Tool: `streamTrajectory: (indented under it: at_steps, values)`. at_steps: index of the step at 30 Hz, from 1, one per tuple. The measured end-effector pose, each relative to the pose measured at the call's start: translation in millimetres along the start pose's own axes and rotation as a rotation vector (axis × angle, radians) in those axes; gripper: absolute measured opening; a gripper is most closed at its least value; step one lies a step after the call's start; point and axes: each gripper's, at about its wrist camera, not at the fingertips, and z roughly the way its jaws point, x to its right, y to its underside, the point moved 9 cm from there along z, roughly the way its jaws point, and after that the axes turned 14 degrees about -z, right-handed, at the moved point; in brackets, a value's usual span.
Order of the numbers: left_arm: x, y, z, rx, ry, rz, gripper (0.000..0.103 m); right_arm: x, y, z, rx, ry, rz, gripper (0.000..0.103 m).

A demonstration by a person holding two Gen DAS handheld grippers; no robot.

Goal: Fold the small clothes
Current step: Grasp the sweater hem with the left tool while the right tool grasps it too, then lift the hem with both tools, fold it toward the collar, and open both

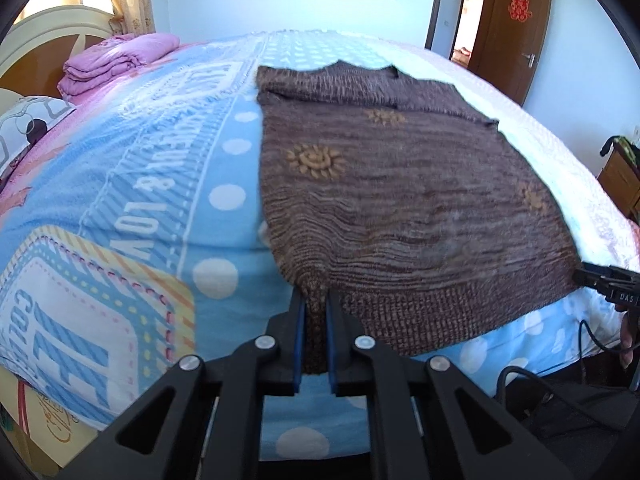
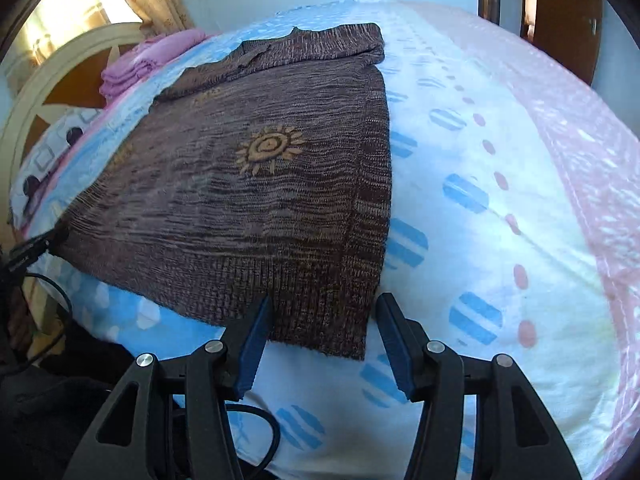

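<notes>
Hand-held gripper on the left [image 1: 316,312] pinches the near left hem corner of a brown knit sweater [image 1: 400,200], its blue pads closed onto a bunched fold of the ribbed edge. Hand-held gripper on the right [image 2: 324,320] stands with its jaws spread wide, straddling the sweater's near right hem corner without clamping it; the fabric corner lies between the two blue pads.

The sweater lies spread flat on a bed [image 2: 500,200], hem toward the near edge, neckline toward the far side. Its right side edge runs straight along white bedding printed with blue striped dots and a pink border, and a broad stretch of uncovered bedding lies beyond that edge. On the left, blue lettered bedding extends well past the sweater's side edge toward a folded pink blanket [image 1: 116,60] near the headboard [image 2: 60,80]. The near hem sits close to the bed's front edge, where dark cables [image 2: 48,292] hang.

The knit is mottled brown with horizontal streaks, a ribbed hem band and tan sun motifs [image 2: 268,150]. A sleeve appears folded across the upper body near the neckline. A brown door [image 1: 516,28] stands open beyond the bed.
</notes>
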Motion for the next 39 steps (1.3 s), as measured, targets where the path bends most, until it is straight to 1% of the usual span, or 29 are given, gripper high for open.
streamTrajectory:
  at_steps: [1, 2, 3, 4, 5, 7, 10, 12, 13, 15, 19, 22, 25, 28, 33, 39]
  values:
    - [0, 2, 4, -0.007, -0.006, 0.004, 0.011, -1, -1, -2, 0.002, 0.005, -0.005, 0.037]
    - [-1, 3, 7, -0.012, -0.012, 0.005, 0.011, -1, -1, -3, 0.011, -0.008, 0.002, 0.018]
    - [-2, 3, 8, -0.015, -0.012, -0.001, 0.011, 0, -3, -6, 0.028, -0.034, 0.02, 0.008]
    - [-3, 1, 8, -0.018, -0.007, -0.014, 0.011, 0, -5, -10, 0.047, -0.047, 0.034, 0.006]
    - [-5, -3, 6, -0.012, 0.001, -0.027, 0.011, 2, -7, -14, 0.07, -0.046, 0.04, 0.006]
    - [-8, -13, -4, 0.014, 0.022, -0.046, 0.011, 3, -19, -36, 0.165, -0.044, 0.044, 0.005]
    - [-9, -30, -29, 0.063, 0.072, -0.075, 0.011, 0, -34, -72, 0.303, -0.036, 0.014, 0.005]
    - [-8, -39, -42, 0.097, 0.083, -0.071, 0.01, -3, -38, -85, 0.352, -0.029, 0.001, 0.005]
    - [-8, -41, -45, 0.105, 0.09, -0.072, 0.01, -3, -39, -88, 0.365, -0.031, 0.001, 0.005]
    - [-6, -43, -48, 0.115, 0.096, -0.064, 0.01, 0, -39, -84, 0.358, -0.033, 0.01, 0.005]
    - [-5, -44, -34, 0.093, 0.094, -0.057, 0.01, 11, -37, -69, 0.325, -0.076, 0.078, 0.005]
    - [-2, -50, -34, 0.098, 0.116, -0.06, 0.01, 10, -47, -82, 0.37, -0.067, 0.074, 0.005]
    - [3, -68, -44, 0.139, 0.139, -0.06, 0.01, 10, -65, -98, 0.435, -0.049, 0.059, 0.005]
    - [5, -93, -50, 0.178, 0.15, -0.069, 0.01, 17, -84, -105, 0.472, -0.023, 0.057, 0.005]
    - [6, -132, -47, 0.241, 0.135, -0.091, 0.01, 31, -115, -105, 0.496, 0.009, 0.047, 0.005]
    - [10, -165, -31, 0.251, 0.141, -0.125, 0.01, 44, -158, -100, 0.504, 0.021, 0.033, 0.005]
